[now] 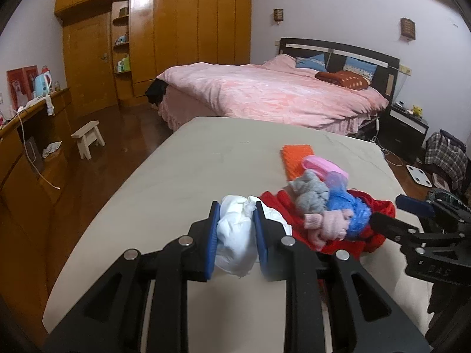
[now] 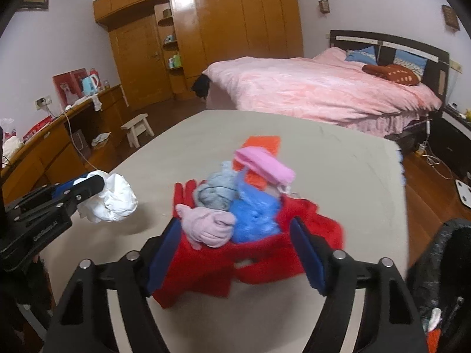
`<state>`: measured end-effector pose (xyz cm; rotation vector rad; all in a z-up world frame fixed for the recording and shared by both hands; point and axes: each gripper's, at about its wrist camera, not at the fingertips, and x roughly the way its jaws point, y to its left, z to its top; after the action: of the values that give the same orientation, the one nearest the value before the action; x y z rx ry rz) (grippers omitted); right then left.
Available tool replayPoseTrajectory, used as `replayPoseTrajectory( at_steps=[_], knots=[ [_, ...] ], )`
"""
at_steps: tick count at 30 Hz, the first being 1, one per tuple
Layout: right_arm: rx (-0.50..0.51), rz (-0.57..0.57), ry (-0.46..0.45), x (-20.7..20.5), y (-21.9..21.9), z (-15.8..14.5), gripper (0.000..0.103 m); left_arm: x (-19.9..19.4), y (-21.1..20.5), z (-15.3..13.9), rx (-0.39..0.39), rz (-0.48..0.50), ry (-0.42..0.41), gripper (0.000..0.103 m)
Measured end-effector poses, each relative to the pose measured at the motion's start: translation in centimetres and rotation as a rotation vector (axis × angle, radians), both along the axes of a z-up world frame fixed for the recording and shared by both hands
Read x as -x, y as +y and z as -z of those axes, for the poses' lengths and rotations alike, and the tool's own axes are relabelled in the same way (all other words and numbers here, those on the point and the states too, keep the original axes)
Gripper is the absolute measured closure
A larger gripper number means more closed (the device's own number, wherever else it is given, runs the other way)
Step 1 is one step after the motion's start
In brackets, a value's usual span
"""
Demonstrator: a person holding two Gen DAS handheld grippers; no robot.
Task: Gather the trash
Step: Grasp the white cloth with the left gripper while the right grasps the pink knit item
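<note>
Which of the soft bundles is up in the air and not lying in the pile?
The white crumpled wad. The left gripper pinches it above the table, while the grey bundle and pink glove lie heaped on the red cloth.

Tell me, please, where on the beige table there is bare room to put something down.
The table is bare across its far half beyond the orange cloth, and along its left side past the white wad held by the left gripper. It is crowded near the right gripper, where the red garment carries gloves and a blue bag.
</note>
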<state>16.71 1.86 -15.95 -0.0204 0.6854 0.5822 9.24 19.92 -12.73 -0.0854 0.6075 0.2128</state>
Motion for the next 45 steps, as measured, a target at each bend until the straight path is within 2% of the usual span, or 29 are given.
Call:
replayPoseTrajectory(
  at_steps=[15, 22, 31, 45],
  knots=[
    [0.069, -0.044, 0.062, -1.2, 4.3, 3.2, 0.042, -0.2, 1.8, 1.1, 0.016, -0.023, 0.009, 0.081],
    [0.098, -0.063, 0.078, -1.3, 4.7, 3.7, 0.059, -0.5, 1.9, 1.4, 0.029, -0.022, 0.015, 0.081],
    [0.042, -0.065, 0.044, 0.3, 2.9, 0.7, 0.06, -0.2, 1.5, 1.0, 0.032, -0.013, -0.004, 0.081],
    [-0.023, 0.015, -0.027, 1.7, -2.7, -4.6, 0.06, 0.2, -2.1, -2.0, 0.024, 0.061, -0.062, 0.081]
  ],
)
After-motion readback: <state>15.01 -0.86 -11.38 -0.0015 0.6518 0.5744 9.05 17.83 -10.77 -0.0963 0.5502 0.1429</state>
